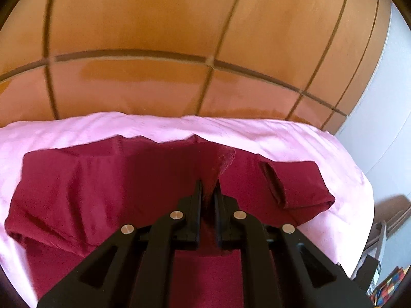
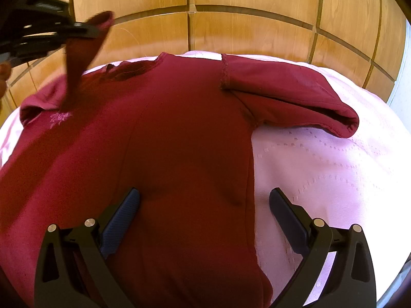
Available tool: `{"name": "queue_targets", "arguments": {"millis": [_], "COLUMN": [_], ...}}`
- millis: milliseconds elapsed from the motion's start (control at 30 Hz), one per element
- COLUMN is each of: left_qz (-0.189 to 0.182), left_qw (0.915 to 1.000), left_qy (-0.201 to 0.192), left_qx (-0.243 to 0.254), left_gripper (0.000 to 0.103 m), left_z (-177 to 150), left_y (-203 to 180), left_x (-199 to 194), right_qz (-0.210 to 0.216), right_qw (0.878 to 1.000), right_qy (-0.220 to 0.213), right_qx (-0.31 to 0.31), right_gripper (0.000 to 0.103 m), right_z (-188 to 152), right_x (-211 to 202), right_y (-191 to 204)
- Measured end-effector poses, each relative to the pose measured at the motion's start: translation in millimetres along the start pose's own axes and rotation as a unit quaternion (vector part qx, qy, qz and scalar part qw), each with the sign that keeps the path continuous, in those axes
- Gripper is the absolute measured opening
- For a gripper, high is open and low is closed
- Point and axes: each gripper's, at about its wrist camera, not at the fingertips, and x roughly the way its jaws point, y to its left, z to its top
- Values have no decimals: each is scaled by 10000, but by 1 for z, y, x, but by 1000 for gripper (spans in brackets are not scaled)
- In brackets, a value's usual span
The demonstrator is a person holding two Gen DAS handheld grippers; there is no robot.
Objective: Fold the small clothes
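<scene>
A dark red long-sleeved shirt (image 2: 185, 128) lies spread flat on a pink textured cloth (image 2: 321, 166). My left gripper (image 1: 208, 183) is shut on a fold of the shirt's fabric, near a lace-trimmed seam (image 1: 226, 159). In the right wrist view the left gripper (image 2: 90, 32) hangs at the upper left, with the shirt's left sleeve (image 2: 79, 56) lifted off the cloth in it. The other sleeve (image 2: 295, 95) lies folded at the right. My right gripper (image 2: 204, 192) is open low over the shirt's lower body, one finger over the fabric and one over the pink cloth.
A wooden panelled wall (image 2: 244, 12) rises right behind the far edge of the cloth-covered surface. In the left wrist view a white wall (image 1: 390, 89) stands at the right, with a chair (image 1: 385, 220) and a colourful object (image 1: 393, 282) below it.
</scene>
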Motion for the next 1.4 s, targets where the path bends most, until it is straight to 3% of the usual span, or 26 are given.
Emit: {"name": "queue_targets", "arguments": {"millis": [67, 133, 200, 267, 367, 433, 567, 733, 833, 967, 1000, 1267, 1367, 1400], "left_qz": [-106, -273, -252, -42, -27, 193, 1066, 2169, 2534, 2333, 2306, 2198, 2023, 1866], "left_qw": [9999, 9995, 9996, 9998, 9992, 9987, 9927, 9643, 9529, 9540, 9529, 9571, 9586, 9580], "left_qy": [82, 118, 119, -168, -215, -327, -556, -863, -695, 7, 31, 7, -158, -333], "left_qx": [-29, -53, 15, 86, 341, 353, -93, -1252, -1514, -1881, -1968, -1888, -2000, -2150], "left_gripper": [10, 23, 80, 88, 89, 92, 92, 89, 88, 88, 90, 98, 99, 99], "left_z": [0, -1, -8, -16, -30, -38, -52, -71, -85, -102, -101, -99, -99, -100], "left_y": [-9, -14, -17, -14, -1, 17, 76, 156, 182, 208, 213, 211, 217, 221], "left_x": [15, 25, 26, 14, -6, -22, -48, -79, -78, -45, -44, -43, -44, -49], "right_qz": [0, -4, -2, 3, 5, 7, -5, -30, -33, -13, -4, 7, 632, 835], "right_qw": [10000, 10000, 10000, 10000, 10000, 10000, 10000, 10000, 10000, 10000, 10000, 9997, 9953, 9932], "right_qy": [2, 2, 1, -2, -1, -3, -3, -5, -8, -11, -14, -13, -268, -251], "right_qx": [0, -1, 1, 7, 10, 13, 7, -3, -1, 14, 24, 238, 684, 770], "right_gripper": [99, 99, 99, 99, 99, 99, 99, 99, 99, 99, 99, 99, 98, 93], "right_z": [0, 0, 0, 0, 0, 0, 0, 1, 1, 1, 0, 8, 25, 33], "right_x": [0, 0, 0, 0, 0, 0, 0, 0, 1, 1, 1, -9, -19, -18], "right_y": [0, 0, 0, 0, 1, 1, 1, 1, 1, 2, 1, 1, 1, 4]}}
